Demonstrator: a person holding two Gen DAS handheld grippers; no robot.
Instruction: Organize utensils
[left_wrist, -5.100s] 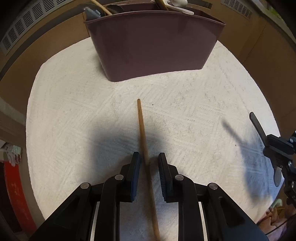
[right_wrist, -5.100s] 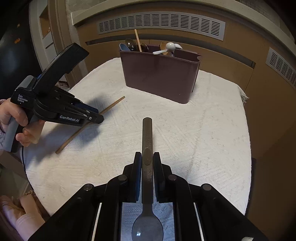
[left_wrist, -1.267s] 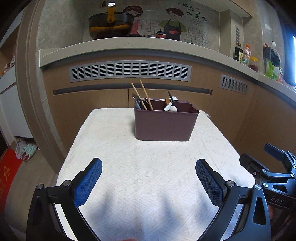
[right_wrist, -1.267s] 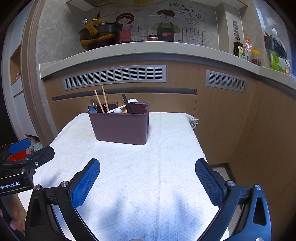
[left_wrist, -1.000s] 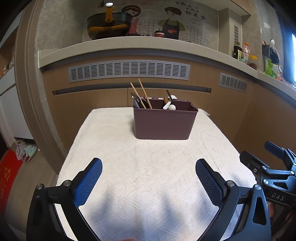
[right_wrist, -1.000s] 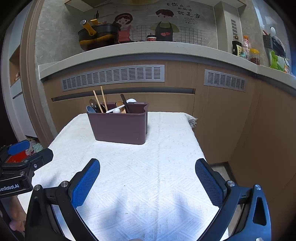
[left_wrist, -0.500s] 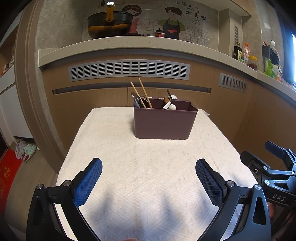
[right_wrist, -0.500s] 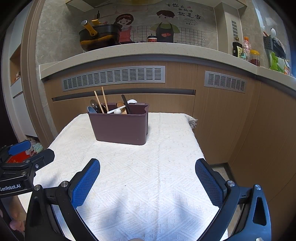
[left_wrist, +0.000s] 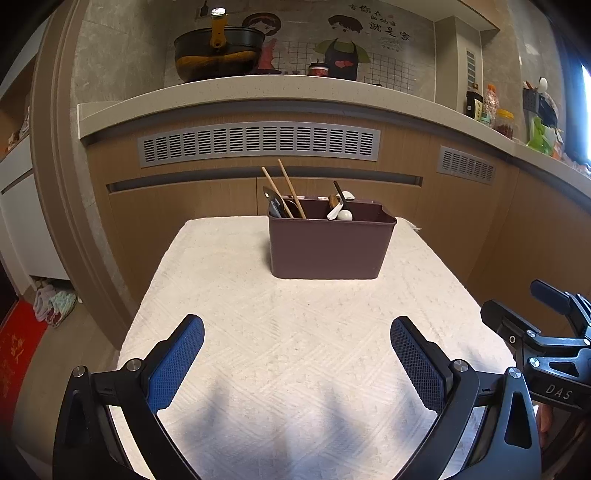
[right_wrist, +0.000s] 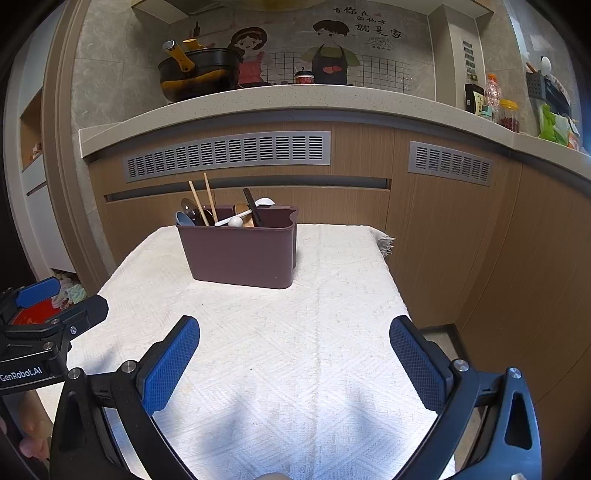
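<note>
White textured cloth (left_wrist: 295, 332) covers the table; its near half lies bare in front of the caddy (left_wrist: 328, 247).

Caddy: maroon plastic, upright, toward the table's far end, clear cloth on both its sides. Behind the caddy, a wooden cabinet (right_wrist: 424, 229) with grey vents (left_wrist: 258, 144) under a stone counter.

Contents of caddy: two chopsticks (left_wrist: 288, 192) leaning at its left end, a dark spatula (left_wrist: 275, 203) beside them, white spoons (left_wrist: 341, 214) and a black handle (right_wrist: 253, 210) toward its middle.

Left claw (left_wrist: 295, 360): spread wide, empty, well short of the caddy. Right claw (right_wrist: 293, 360): spread wide, empty, also well short of the caddy, near the cloth's right edge, where floor shows.

Beyond the cloth's left edge: red mat (left_wrist: 14, 354), floor.
</note>
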